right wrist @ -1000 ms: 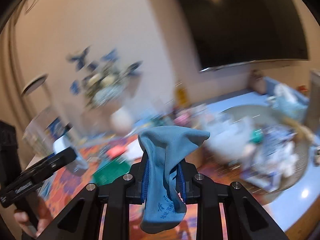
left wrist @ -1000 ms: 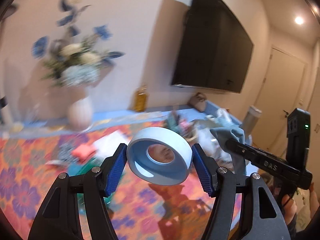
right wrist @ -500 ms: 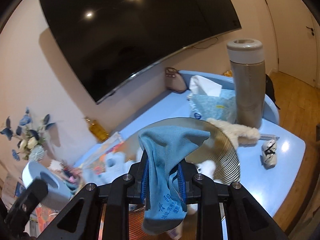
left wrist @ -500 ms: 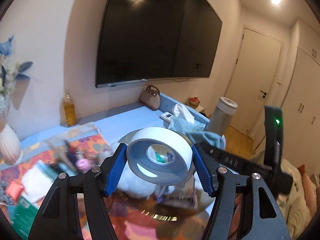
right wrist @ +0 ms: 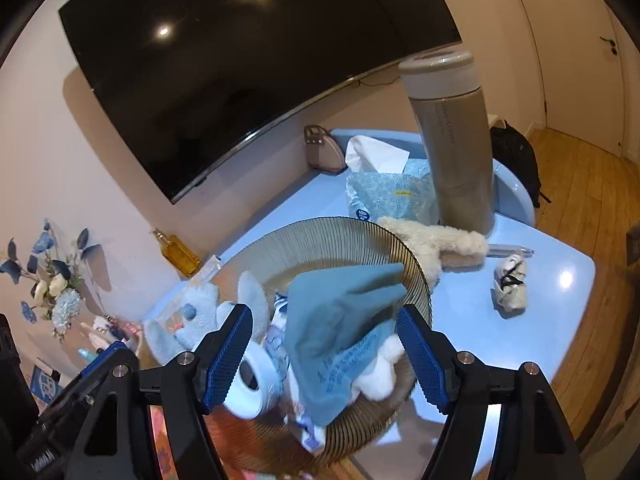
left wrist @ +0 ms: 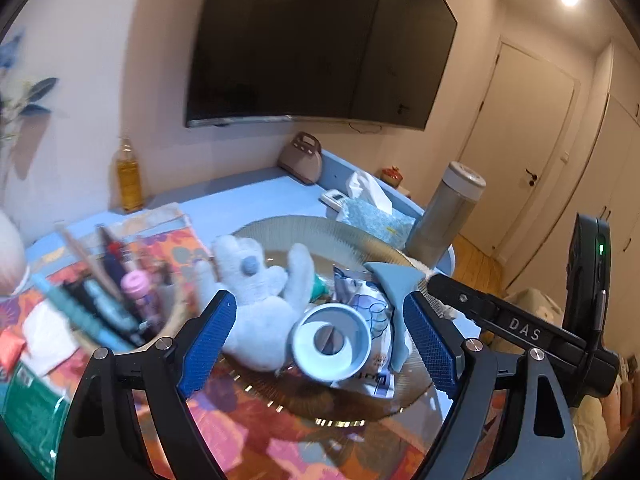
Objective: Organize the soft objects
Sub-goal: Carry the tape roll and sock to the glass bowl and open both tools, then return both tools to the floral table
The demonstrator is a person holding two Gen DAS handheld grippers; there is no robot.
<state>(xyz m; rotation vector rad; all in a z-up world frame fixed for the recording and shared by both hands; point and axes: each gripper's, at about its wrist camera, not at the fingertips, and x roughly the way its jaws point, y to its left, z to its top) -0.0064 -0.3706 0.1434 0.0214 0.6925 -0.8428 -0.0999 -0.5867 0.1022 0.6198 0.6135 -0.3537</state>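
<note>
Left gripper opening, tape roll free between its jaws over the basket, right gripper opening, blue cloth loose between its jaws, plush toy at basket's left.

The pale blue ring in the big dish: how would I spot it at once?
Find the wide ribbed amber glass dish on the blue table. At its near side, beside the fluffy pale-blue plush toy, lies the tape roll: the only hard, hollow ring among soft things.
</note>
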